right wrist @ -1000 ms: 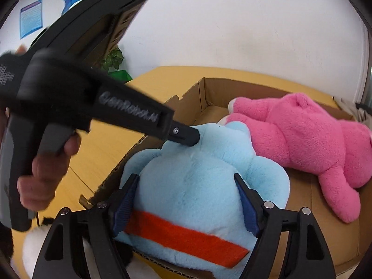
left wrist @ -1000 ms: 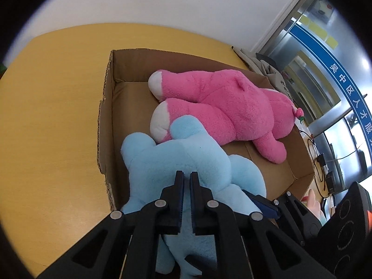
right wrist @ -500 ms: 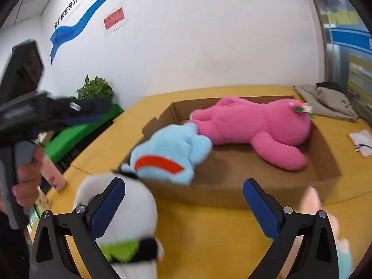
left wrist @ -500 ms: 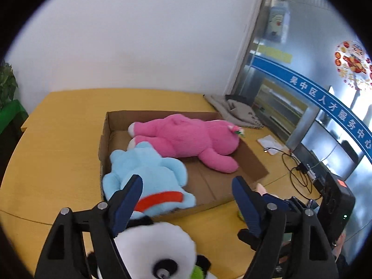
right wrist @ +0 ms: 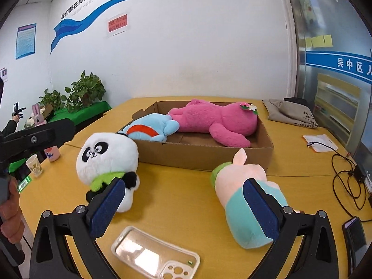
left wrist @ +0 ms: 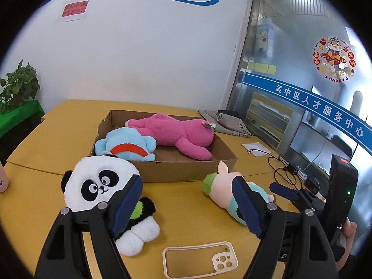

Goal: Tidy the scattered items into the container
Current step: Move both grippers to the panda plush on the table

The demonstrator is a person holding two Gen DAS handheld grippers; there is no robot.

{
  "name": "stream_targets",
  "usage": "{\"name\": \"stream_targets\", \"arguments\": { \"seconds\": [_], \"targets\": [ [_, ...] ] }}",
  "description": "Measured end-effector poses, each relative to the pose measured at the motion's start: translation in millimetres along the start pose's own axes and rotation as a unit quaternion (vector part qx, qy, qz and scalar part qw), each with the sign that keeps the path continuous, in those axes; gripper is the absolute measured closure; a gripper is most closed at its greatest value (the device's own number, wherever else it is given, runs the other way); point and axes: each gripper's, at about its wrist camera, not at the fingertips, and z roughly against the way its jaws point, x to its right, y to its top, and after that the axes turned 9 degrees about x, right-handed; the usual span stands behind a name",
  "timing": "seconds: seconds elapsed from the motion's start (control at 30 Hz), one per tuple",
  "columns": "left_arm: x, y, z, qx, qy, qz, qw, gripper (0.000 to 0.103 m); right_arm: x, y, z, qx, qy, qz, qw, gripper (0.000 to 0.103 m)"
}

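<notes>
A cardboard box (left wrist: 186, 169) (right wrist: 204, 155) sits mid-table. Inside it lie a pink plush (left wrist: 176, 130) (right wrist: 216, 118) and a blue plush with a red band (left wrist: 127, 144) (right wrist: 151, 127). In front of the box, a panda plush (left wrist: 97, 183) (right wrist: 104, 155) stands at the left. A pink and teal plush (left wrist: 223, 186) (right wrist: 244, 186) lies at the right, with a clear phone case (left wrist: 200, 260) (right wrist: 155, 253) nearest me. My left gripper (left wrist: 186, 186) and right gripper (right wrist: 183, 183) hover open over the table, nothing between the fingers.
A grey cloth bag (left wrist: 227, 123), a paper (left wrist: 255, 148) and cables (left wrist: 281, 169) lie right of the box. A phone (right wrist: 355, 234) rests at the near right. Two cups (right wrist: 33, 165) stand at the left table edge, with potted plants (right wrist: 86, 93) beyond.
Both grippers have drawn back from the box. The left one was shut on the blue plush and is open now; the right spread wider. The blue plush lies in the box.
</notes>
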Motion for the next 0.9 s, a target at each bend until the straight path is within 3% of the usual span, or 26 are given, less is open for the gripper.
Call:
{"name": "stream_targets", "arguments": {
  "seconds": [0.23,0.47,0.9],
  "targets": [
    [-4.1,14.4,4.2,-0.001,0.011,-0.012,0.9999,0.024,0.3,7.7,-0.9,0.003,0.014,-0.014,1.000,0.000],
    [-25.9,28.8,-9.8,-0.001,0.023,-0.016,0.9996,0.024,-3.4,8.7,-27.6,-0.013,0.021,-0.022,0.999,0.000],
    [-59.2,-15.2,-44.0,-0.027,0.029,0.021,0.9990,0.024,-9.6,-16.7,-78.9,-0.052,0.027,-0.012,0.998,0.000]
  ]
}}
